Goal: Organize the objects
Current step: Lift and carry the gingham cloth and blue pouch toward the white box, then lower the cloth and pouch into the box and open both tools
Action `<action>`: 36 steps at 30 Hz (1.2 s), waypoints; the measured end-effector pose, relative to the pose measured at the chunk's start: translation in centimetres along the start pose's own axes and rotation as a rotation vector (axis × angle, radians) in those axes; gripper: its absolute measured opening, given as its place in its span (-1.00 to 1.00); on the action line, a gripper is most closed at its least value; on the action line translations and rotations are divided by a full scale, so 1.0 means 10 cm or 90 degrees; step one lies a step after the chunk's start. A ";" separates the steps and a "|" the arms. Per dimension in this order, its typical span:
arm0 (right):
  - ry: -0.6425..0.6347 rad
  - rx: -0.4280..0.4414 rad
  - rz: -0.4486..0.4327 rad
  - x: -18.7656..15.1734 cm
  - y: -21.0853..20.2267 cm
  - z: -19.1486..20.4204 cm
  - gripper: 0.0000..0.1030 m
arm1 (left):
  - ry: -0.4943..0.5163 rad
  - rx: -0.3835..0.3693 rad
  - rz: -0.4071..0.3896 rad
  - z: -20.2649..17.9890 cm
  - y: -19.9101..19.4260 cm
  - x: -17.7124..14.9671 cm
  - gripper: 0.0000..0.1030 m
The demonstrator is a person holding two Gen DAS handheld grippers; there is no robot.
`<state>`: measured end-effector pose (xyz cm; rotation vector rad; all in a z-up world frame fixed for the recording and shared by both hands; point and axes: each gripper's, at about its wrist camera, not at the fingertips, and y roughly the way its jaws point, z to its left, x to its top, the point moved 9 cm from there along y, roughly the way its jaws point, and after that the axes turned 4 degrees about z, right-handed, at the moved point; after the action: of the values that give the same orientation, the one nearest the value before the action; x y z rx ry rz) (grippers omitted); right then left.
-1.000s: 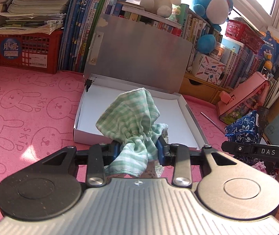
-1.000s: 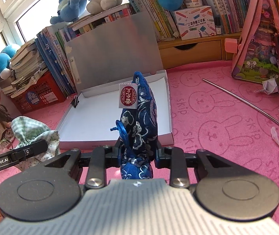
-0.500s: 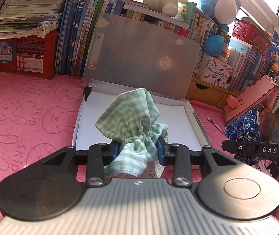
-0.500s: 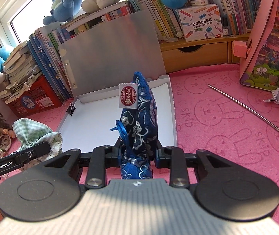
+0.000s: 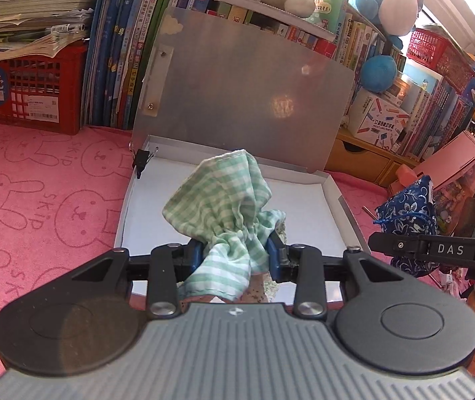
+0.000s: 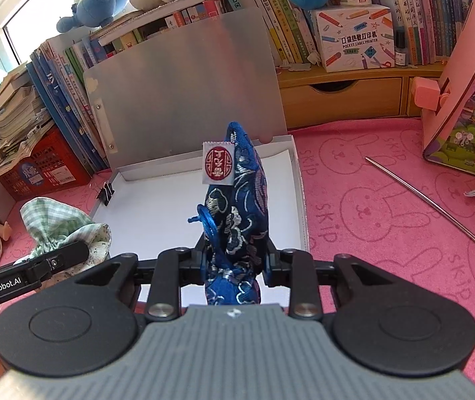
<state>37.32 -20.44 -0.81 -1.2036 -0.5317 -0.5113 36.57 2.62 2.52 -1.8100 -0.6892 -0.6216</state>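
fingers clamp bunched green gingham pouch [image 5: 224, 200] (left) and blue brocade pouch [image 6: 237, 206] (right).

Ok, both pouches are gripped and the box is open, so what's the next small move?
Probably carry the left gripper forward and lower the green gingham pouch into the white box. Its tray lies open under the raised lid, and the right gripper, holding the blue brocade pouch, can follow beside it.

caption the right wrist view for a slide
Right gripper holds a blue pouch before an open white box.
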 end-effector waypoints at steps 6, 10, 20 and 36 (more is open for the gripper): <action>0.014 0.019 0.014 0.09 0.18 0.00 -0.32 | -0.009 -0.008 0.013 0.03 0.19 0.09 -0.21; 0.024 0.025 0.027 0.18 0.34 -0.02 -0.32 | -0.004 -0.010 0.018 0.04 0.31 0.15 -0.21; 0.041 0.018 0.045 0.32 0.70 -0.04 -0.31 | 0.006 -0.001 0.040 0.09 0.68 0.29 -0.21; 0.059 0.003 0.007 0.47 0.80 -0.17 0.34 | 0.015 0.028 0.016 0.11 0.94 0.44 0.47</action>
<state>46.15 -20.22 -4.13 -1.1716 -0.4470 -0.5540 46.42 1.77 -0.80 -1.7656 -0.6588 -0.6063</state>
